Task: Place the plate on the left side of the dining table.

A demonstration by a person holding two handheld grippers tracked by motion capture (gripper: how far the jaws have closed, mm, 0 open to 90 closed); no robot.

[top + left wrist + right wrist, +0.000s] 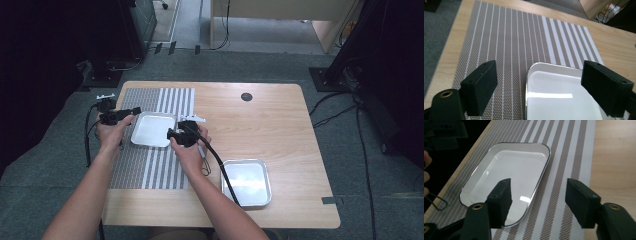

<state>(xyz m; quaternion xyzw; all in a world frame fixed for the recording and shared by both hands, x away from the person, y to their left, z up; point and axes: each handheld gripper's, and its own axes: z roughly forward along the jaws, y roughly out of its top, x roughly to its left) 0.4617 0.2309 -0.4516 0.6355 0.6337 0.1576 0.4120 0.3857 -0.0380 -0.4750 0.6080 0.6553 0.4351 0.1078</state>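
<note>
My left gripper [539, 87] and right gripper [537, 203] gape wide astride the white tray's [506, 172] thin, stiff, probably slippery rim, my best hold.

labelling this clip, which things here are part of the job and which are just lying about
In play: white tray on the mat, striped placemat, left hand-held gripper, right hand-held gripper, both open at that tray.

Lying about: second tray on bare table, black grommet.
</note>
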